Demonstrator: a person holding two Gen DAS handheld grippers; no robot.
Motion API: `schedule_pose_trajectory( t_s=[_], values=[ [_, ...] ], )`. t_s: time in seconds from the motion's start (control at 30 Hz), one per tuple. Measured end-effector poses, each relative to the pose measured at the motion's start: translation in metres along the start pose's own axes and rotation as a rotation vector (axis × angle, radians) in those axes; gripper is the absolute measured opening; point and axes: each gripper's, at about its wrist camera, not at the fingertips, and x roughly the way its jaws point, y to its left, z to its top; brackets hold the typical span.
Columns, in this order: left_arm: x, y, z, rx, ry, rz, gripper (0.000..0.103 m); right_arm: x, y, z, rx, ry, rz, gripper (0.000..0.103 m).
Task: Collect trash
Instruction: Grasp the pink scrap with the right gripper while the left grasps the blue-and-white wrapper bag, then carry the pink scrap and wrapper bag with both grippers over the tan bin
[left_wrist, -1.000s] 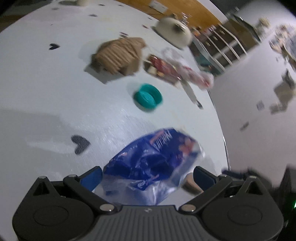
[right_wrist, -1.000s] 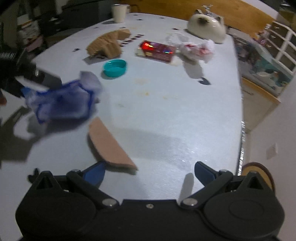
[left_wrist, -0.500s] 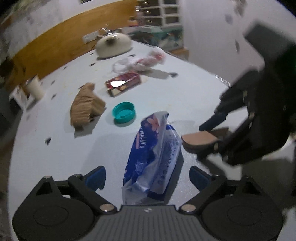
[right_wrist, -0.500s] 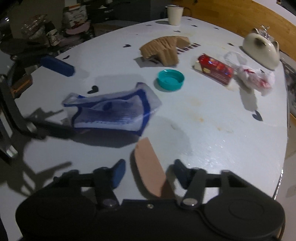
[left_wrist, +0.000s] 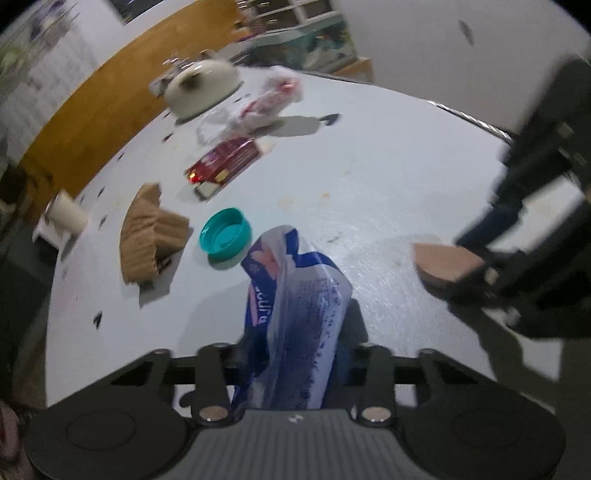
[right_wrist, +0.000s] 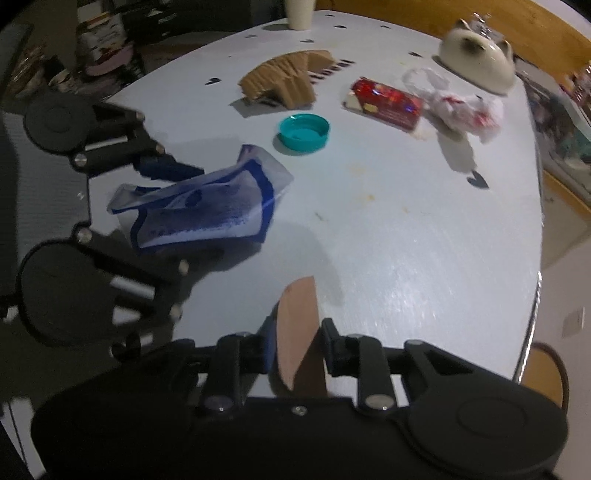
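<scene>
Right now my left gripper (left_wrist: 293, 363) is closing on the blue wrapper (left_wrist: 295, 295), right gripper (right_wrist: 295, 347) clamped on the cardboard scrap (right_wrist: 297, 321); teal cap (right_wrist: 303, 132), red packet (right_wrist: 384, 103), crumpled bag (right_wrist: 461, 107) remain on the table (right_wrist: 424, 240).

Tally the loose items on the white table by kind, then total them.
Plastic wrappers and bags: 3 (blue wrapper, red packet, white bag)
Cardboard pieces: 2 (corrugated, flat brown)
Teal lid: 1
Paper cup: 1
Cat figurine: 1
Total: 8
</scene>
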Motion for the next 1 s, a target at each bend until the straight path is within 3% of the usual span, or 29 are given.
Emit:
schedule_pose_trajectory(
  t_s=[0.1,0.27,0.4,0.63,1.0],
  values=[
    [0.0,0.012,-0.001,-0.14,0.01,-0.029,0.019,-0.002,-0.003,-0.003,0.037,0.009,-0.001,0.026],
    [-0.011,0.036,-0.01,-0.41,0.018,-0.082,0.012,-0.009,-0.007,-0.005,0.086,0.0,-0.01,0.026],
    [-0.027,0.043,-0.017,-0.55,0.017,-0.096,0.009,-0.02,-0.01,-0.005,0.118,-0.02,-0.012,0.026],
    [-0.061,0.042,-0.02,-0.671,-0.005,-0.114,0.006,-0.046,-0.008,-0.004,0.132,-0.075,-0.009,0.026],
    [-0.117,0.022,-0.011,-0.777,-0.085,-0.115,0.006,-0.095,-0.02,-0.016,0.189,-0.167,-0.029,0.026]
  ],
)
